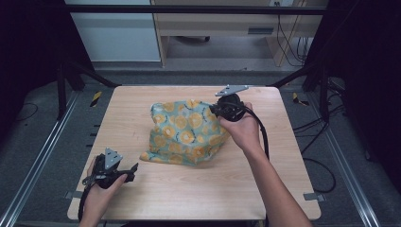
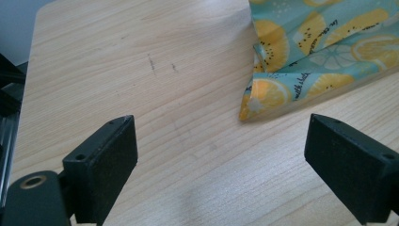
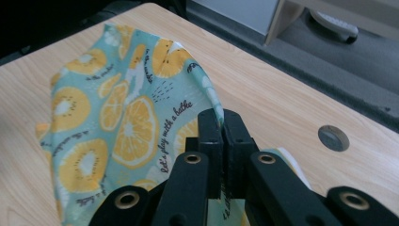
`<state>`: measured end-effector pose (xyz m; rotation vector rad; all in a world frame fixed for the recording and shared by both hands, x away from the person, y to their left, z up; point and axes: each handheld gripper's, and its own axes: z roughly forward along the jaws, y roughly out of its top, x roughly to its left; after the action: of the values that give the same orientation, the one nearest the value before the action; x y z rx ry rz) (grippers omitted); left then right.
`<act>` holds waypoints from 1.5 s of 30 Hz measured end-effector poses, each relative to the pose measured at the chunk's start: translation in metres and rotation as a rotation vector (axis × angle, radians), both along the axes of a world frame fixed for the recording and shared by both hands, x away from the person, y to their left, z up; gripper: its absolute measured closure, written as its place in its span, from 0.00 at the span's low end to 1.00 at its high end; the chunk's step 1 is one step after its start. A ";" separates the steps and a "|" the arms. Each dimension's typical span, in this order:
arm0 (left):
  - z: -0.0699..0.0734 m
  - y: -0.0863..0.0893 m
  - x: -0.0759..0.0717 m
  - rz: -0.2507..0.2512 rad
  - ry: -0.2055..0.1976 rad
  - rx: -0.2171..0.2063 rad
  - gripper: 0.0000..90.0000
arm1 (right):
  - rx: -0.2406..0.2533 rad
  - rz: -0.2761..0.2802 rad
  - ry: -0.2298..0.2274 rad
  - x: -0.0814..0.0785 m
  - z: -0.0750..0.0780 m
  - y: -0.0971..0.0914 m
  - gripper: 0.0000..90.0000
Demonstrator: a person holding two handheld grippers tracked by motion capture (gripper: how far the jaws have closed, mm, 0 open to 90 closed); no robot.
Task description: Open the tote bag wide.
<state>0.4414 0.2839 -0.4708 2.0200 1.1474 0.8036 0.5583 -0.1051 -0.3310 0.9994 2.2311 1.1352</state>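
Note:
A teal cloth printed with orange fruit slices (image 1: 187,132) lies bunched in the middle of the wooden table (image 1: 142,104). My right gripper (image 1: 213,110) is shut on the cloth's far right edge and holds that edge lifted off the table. In the right gripper view the jaws pinch the cloth (image 3: 117,108) edge at my right gripper (image 3: 222,117). My left gripper (image 1: 134,169) sits near the table's front left, open, a short way from the cloth's near left corner (image 2: 261,96). Its fingers (image 2: 106,160) are wide apart over bare wood, nothing between them.
A round hole plug (image 3: 333,137) is set in the table top near the right gripper. Metal rails (image 1: 42,156) run along both sides of the table. Wooden furniture (image 1: 222,28) and cables (image 1: 288,42) stand beyond the far edge.

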 end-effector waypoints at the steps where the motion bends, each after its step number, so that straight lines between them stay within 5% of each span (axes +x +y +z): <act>1: 0.000 0.000 0.001 0.002 -0.005 0.001 0.11 | -0.001 0.018 -0.028 -0.008 0.003 0.001 0.99; 11: 0.000 -0.002 0.000 0.001 0.001 0.005 0.11 | 0.064 0.105 -0.120 -0.059 -0.002 -0.005 0.99; 22: -0.002 -0.007 0.000 -0.011 0.018 0.012 0.11 | 0.131 0.140 -0.151 -0.095 -0.011 -0.016 0.99; 31: -0.004 -0.019 -0.001 -0.036 0.021 0.030 0.11 | 0.208 0.182 -0.129 -0.127 -0.047 -0.019 0.99; 40: -0.001 -0.018 -0.006 -0.039 0.008 0.029 0.11 | 0.190 0.232 -0.094 -0.145 -0.069 -0.013 0.99; 45: 0.000 -0.017 -0.006 -0.044 0.009 0.017 0.11 | 0.134 0.303 -0.055 -0.159 -0.092 -0.003 0.97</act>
<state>0.4352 0.2671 -0.4710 2.0576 1.1013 0.7855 0.3989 -0.1081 -0.4229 0.6836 2.3416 1.4388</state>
